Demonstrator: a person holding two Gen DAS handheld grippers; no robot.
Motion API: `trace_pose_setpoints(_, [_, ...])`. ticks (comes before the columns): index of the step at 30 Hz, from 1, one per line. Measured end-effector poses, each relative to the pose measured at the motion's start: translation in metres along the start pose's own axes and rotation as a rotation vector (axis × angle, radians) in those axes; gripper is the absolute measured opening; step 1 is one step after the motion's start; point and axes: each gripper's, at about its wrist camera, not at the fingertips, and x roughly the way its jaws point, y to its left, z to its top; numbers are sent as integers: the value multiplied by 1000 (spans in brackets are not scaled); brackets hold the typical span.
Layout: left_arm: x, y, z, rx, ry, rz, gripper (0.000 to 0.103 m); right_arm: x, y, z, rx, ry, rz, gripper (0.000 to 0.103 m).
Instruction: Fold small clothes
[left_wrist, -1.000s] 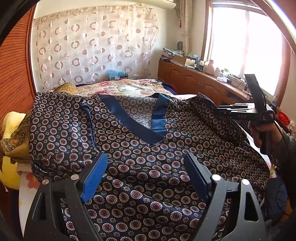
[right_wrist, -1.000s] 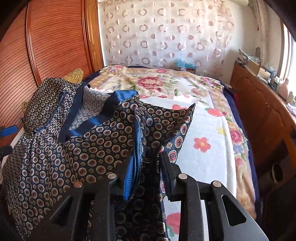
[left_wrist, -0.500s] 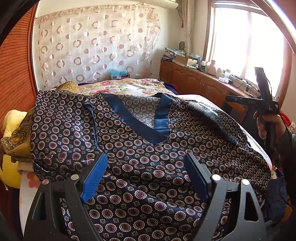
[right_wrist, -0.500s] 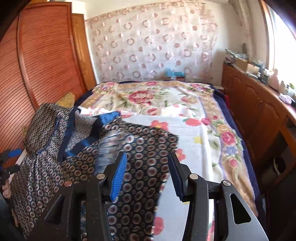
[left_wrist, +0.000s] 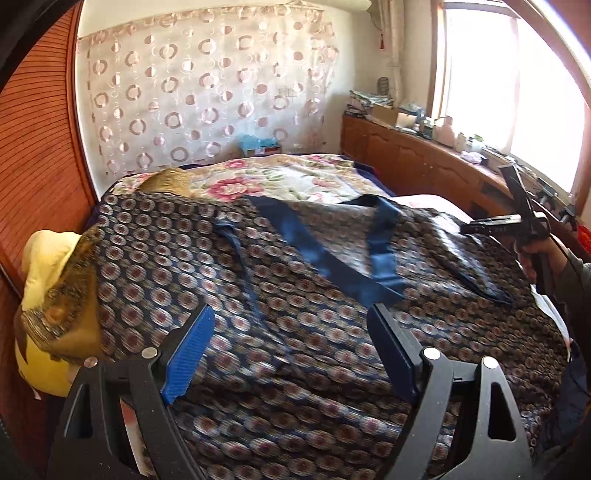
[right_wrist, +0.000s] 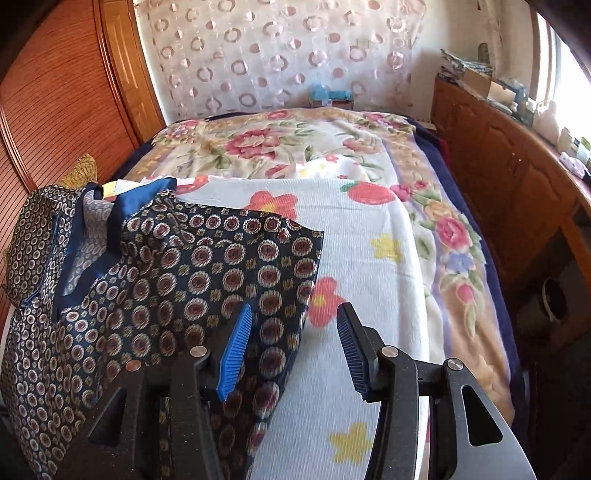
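Note:
A dark navy top with a round medallion print and a blue V-neck band (left_wrist: 325, 258) lies spread on the bed, front up. It also shows in the right wrist view (right_wrist: 207, 266), its right sleeve lying flat on the blanket. My left gripper (left_wrist: 291, 354) is open and empty above the lower body of the top. My right gripper (right_wrist: 291, 350) is open and empty over the sleeve's edge; it also shows in the left wrist view (left_wrist: 517, 221), held in a hand at the top's right side.
The bed carries a floral blanket (right_wrist: 369, 236). A yellow and gold pillow (left_wrist: 55, 295) sits at the left edge by the wooden wardrobe (right_wrist: 55, 96). A wooden cabinet (right_wrist: 517, 177) with clutter runs along the right under the window.
My right gripper let go of the sleeve and opened; the sleeve dropped flat onto the blanket. The left gripper stayed open and shifted slightly over the top.

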Motion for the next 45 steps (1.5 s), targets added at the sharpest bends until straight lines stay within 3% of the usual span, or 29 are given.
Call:
trace_pose_setpoints(5, [14, 28, 11, -45, 22, 25, 85, 18, -3, 18, -19, 0, 9, 48])
trace_pose_setpoints(7, [22, 39, 15, -51, 37, 45, 85, 22, -1, 23, -36, -3, 22, 34])
trace_pose_setpoints(9, [29, 47, 20, -57, 51, 63, 85, 26, 0, 24, -62, -1, 23, 12])
trace_pose_setpoints(12, [36, 61, 27, -76, 57, 75, 85, 29, 4, 27, -113, -25, -10, 3])
trace_pose_setpoints(14, [39, 69, 31, -79, 57, 82, 85, 25, -1, 23, -126, -49, -32, 2])
trace_pose_setpoints(17, [43, 82, 37, -82, 55, 100, 85, 16, -14, 24, -86, -109, -140, 1])
trace_pose_setpoints(20, [48, 98, 43, -102, 58, 118, 85, 21, -32, 24, -35, -100, -196, 1])
trace_pose_setpoints(26, [62, 126, 54, -120, 77, 136, 85, 38, -37, 22, -19, -40, -171, 1])
trace_pose_setpoints(36, [84, 151, 74, -136, 102, 73, 63, 42, -48, 35, 19, -33, -130, 1])
trace_pose_setpoints(45, [110, 156, 90, -138, 144, 52, 58, 41, -43, 32, 10, -34, -143, 2])
